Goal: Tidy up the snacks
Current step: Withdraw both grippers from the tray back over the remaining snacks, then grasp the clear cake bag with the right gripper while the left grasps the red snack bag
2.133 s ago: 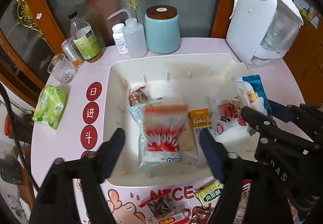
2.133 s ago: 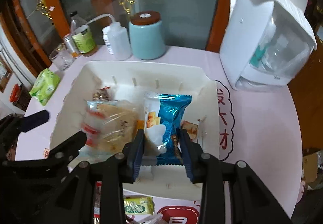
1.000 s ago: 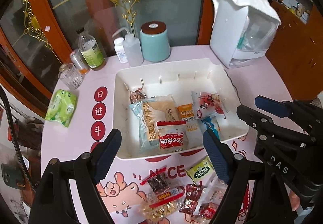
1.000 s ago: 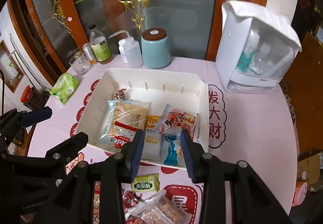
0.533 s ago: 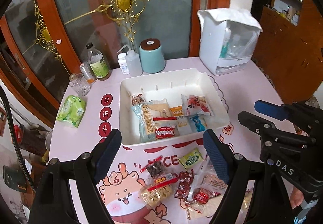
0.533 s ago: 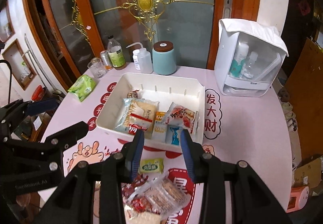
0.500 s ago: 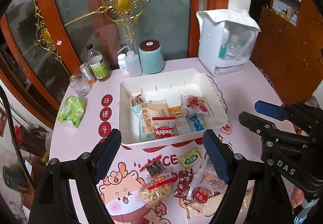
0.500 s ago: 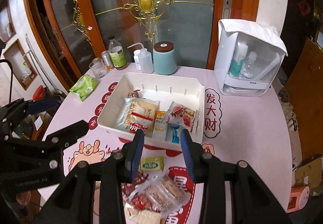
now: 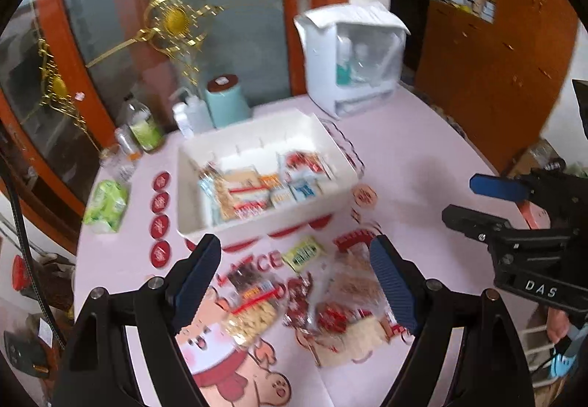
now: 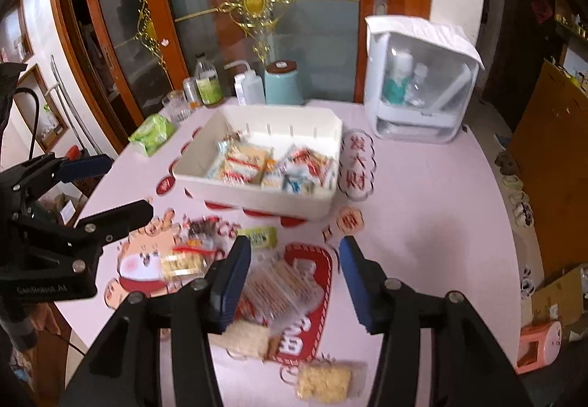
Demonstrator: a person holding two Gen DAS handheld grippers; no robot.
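Observation:
A white bin (image 9: 279, 219) (image 10: 257, 195) on the pink table holds several snack packets. More packets lie loose on the table in front of it: a small green packet (image 9: 304, 252) (image 10: 259, 237), a clear cracker pack (image 10: 283, 287), a yellow biscuit pack (image 9: 251, 319) (image 10: 323, 385) and red-wrapped sweets (image 9: 330, 315). My left gripper (image 9: 296, 282) is open and empty, high above the loose packets. My right gripper (image 10: 296, 278) is open and empty, above the cracker pack. Each gripper shows at the edge of the other's view.
A white dispenser box (image 10: 419, 83) stands at the back right. A teal jar (image 10: 283, 83), squeeze bottle (image 10: 250, 89), green-label bottle (image 10: 207, 85) and glass (image 10: 174, 105) line the back edge. A green tissue pack (image 10: 152, 133) lies at the left.
Both grippers have pulled up and back from the bin after dropping their packets in it. The right gripper's jaws have opened wider. The loose packets now lie below both grippers.

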